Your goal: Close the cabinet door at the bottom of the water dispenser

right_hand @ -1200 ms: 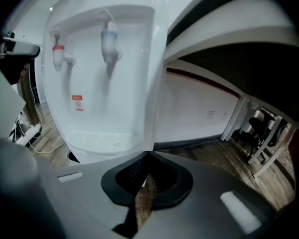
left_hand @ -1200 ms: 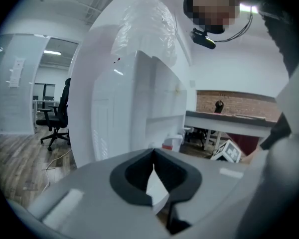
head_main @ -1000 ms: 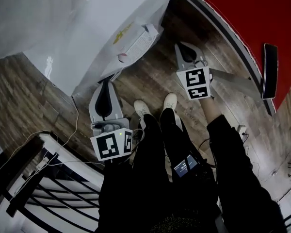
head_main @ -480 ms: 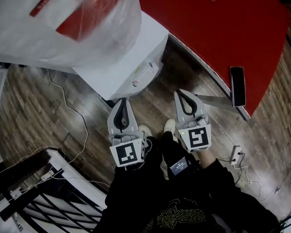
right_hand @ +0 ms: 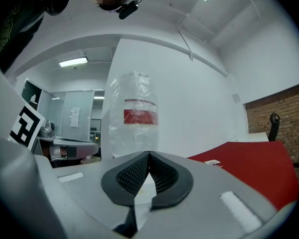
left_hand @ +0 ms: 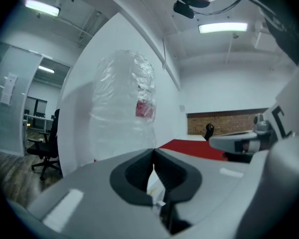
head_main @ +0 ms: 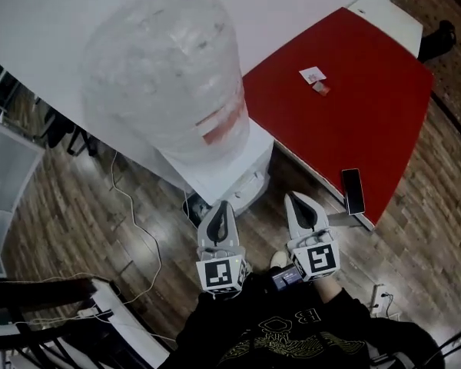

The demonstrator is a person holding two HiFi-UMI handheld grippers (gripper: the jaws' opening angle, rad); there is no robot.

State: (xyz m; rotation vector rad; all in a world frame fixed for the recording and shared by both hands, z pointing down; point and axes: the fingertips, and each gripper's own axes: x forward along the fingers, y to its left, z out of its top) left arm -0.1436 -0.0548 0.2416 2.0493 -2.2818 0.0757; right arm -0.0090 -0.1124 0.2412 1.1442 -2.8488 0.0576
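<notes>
The white water dispenser stands in front of me with a big plastic-wrapped bottle on top. From above, its body hides the bottom cabinet door. My left gripper and right gripper are side by side close to my chest, pointing level at the dispenser and apart from it. Both are shut with nothing between the pads. In the left gripper view the closed left gripper faces the bottle. The right gripper view has the right gripper below the bottle and its red label.
A red table stands right of the dispenser, with a phone at its near edge and small papers on top. Cables trail over the wooden floor at left. A white rack is at bottom left, an office chair further off.
Both grippers have risen from near the floor at the dispenser's base to chest height. The head view has lifted from the floor to the bottle and table. Jaws stayed shut.
</notes>
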